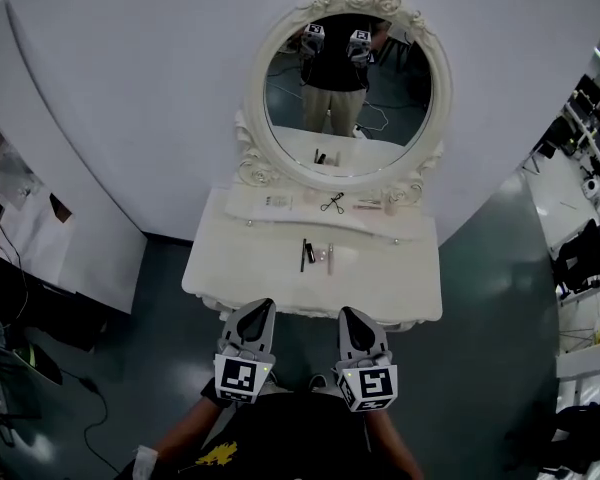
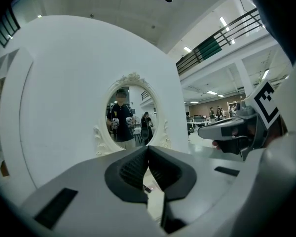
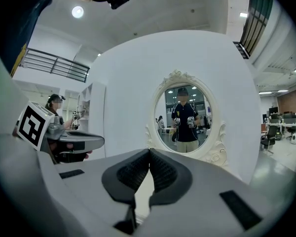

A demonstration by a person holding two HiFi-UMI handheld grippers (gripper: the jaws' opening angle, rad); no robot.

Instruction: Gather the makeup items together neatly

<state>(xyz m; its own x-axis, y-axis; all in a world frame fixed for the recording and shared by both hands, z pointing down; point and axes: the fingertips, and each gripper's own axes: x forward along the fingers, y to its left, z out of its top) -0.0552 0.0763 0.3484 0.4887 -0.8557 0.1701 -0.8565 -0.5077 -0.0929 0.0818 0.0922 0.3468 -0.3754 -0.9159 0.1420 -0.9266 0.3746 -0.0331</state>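
The left gripper [image 1: 263,310] and right gripper [image 1: 349,315] are hovering at 6 o'clock, short of the vanity table [image 1: 400,280], jaws pressed together on nothing. By judgement, such thin, flat pieces are calling for opened jaws and a low approach. Toward 12 o'clock, three makeup items [image 1: 317,256] are lying close on the tabletop, and shelf items [image 1: 332,204] are sitting spread beneath the oval mirror [image 1: 350,88], a grey floor [image 1: 480,298] surrounding.

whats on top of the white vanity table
Tabletop: a dark stick and a pale stick. Rear shelf: a curler-like tool and small items. Left gripper and right gripper cover parts of the front edge.
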